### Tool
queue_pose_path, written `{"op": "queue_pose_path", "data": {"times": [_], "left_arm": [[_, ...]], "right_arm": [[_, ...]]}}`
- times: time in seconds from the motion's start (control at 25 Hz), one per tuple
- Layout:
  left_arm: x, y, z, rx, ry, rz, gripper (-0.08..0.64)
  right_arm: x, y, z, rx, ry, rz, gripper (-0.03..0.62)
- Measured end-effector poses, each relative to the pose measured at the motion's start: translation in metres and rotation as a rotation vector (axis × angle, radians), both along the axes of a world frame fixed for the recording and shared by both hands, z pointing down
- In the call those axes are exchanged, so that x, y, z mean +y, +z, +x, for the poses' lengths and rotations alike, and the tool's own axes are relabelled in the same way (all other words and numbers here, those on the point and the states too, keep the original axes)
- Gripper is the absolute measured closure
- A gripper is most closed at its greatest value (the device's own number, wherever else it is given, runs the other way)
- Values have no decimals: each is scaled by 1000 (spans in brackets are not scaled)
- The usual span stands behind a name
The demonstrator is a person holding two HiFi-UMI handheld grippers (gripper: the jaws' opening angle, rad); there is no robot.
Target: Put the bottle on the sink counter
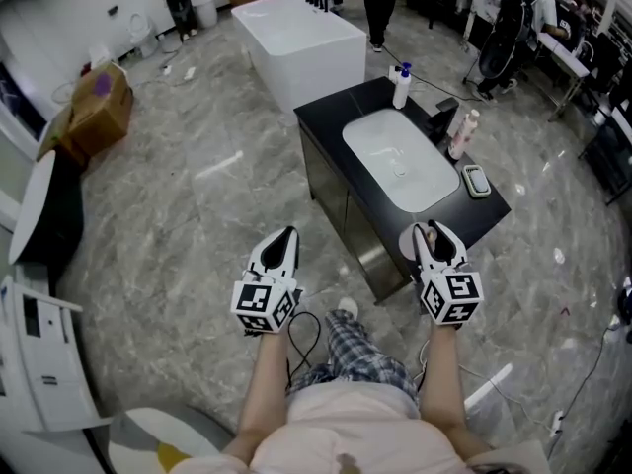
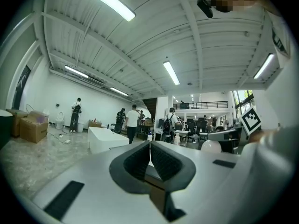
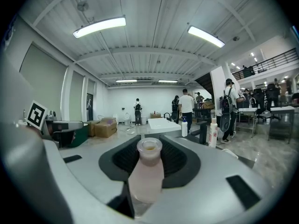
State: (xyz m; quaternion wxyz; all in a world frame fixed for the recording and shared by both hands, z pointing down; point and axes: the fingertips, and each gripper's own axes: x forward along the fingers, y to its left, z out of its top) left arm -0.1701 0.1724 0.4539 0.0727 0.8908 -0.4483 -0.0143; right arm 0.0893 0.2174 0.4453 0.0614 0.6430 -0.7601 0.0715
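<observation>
A grey marble-patterned floor (image 1: 178,215) fills most of the head view. On it at the far side stands a long white rectangular bathtub (image 1: 296,42). Nearer is a black cabinet-style bench (image 1: 336,117) with a white oval basin (image 1: 400,161) sunk into its top. A brown cardboard box (image 1: 99,107) sits on the floor well off to the left.

On the bench, a white spray bottle with a blue cap (image 1: 401,87) stands upright at the far end of the basin. A slim white-and-pink bottle (image 1: 461,134) stands upright on the right side, near a black tap (image 1: 441,117). A small pale rectangular dish (image 1: 476,181) lies near the front right corner.

The left gripper (image 1: 281,250) is held over the floor, well left of the bench. Its dark fingers (image 2: 138,160) are pressed together with nothing between them. The right gripper (image 1: 434,245) is just at the bench's near corner. Its fingers (image 3: 180,160) pinch a pale pink translucent bottle with an open round mouth (image 3: 145,176), which stands upright between them, its neck rising above the pads. That bottle is in the gripper and not on the bench.
</observation>
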Motion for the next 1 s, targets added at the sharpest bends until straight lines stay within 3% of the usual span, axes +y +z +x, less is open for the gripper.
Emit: {"op": "queue_pose_path", "data": {"times": [0.4,0.64,1.0], "left_arm": [[-93,16,0,9,-10,2,531],[-202,24,12,0,21,-15,531],[-364,10,65,-13,111,3,531]], "right_arm": [[-98,11,-2,8,-8,10,453],[-197,11,5,2,33,15,453],[-338,7,35,-26,109,23,453]]}}
